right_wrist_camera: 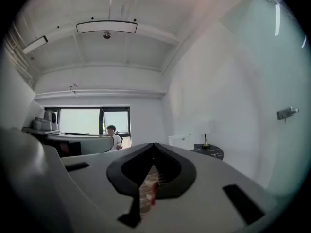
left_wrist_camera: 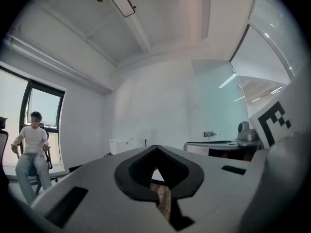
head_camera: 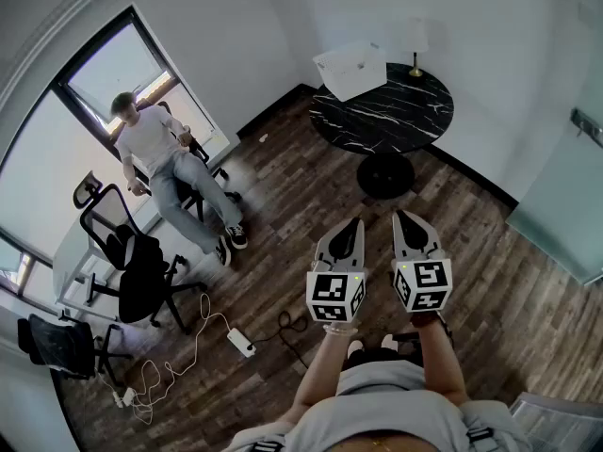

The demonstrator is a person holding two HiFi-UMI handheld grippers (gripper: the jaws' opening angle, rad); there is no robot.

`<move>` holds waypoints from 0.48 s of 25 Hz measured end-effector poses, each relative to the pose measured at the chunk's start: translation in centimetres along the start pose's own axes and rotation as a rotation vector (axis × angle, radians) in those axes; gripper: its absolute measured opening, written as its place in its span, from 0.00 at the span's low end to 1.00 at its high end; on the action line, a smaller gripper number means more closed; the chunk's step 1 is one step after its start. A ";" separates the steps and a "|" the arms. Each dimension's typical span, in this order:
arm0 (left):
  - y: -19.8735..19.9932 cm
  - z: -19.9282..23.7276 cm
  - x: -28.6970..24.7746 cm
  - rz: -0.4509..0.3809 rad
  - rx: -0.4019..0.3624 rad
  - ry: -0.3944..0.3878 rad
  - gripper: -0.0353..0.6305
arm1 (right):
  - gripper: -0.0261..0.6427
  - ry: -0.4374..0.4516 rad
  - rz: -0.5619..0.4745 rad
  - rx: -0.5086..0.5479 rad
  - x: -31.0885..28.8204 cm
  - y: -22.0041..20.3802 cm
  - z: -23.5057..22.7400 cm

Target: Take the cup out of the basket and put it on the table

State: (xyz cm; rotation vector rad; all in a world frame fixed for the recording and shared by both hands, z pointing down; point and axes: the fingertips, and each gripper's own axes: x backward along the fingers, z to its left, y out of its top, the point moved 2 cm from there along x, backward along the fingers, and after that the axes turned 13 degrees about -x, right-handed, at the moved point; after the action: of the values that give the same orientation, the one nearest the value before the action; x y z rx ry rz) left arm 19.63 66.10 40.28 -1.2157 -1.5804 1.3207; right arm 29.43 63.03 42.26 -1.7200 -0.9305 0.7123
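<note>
Black marble table far ahead, white box on it, likely the basket; cup unseen, presumably inside; left gripper and right gripper clenched, empty, level; risk: arriving with jaws unopened would nudge the box or topple the cup

Left tongs closed, right tongs closed, level, side by side

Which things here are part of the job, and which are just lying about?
Job: round black marble table; white rectangular basket on it; left tool, right tool, both shut.
Lying about: black office chairs; white power strip; seated person.
</note>
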 end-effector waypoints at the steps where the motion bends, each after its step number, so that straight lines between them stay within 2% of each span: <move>1: 0.0 -0.2 -0.1 0.002 -0.002 0.001 0.06 | 0.05 0.003 0.000 0.003 0.0 0.1 -0.2; 12: -0.2 -0.8 -1.1 0.010 0.009 0.035 0.06 | 0.06 0.046 0.007 -0.004 -0.5 0.0 -1.4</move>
State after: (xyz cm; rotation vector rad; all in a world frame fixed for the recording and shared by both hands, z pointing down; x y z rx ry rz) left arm 20.62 65.29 40.71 -1.2365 -1.5441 1.3045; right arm 30.38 61.92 42.68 -1.7369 -0.8953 0.6729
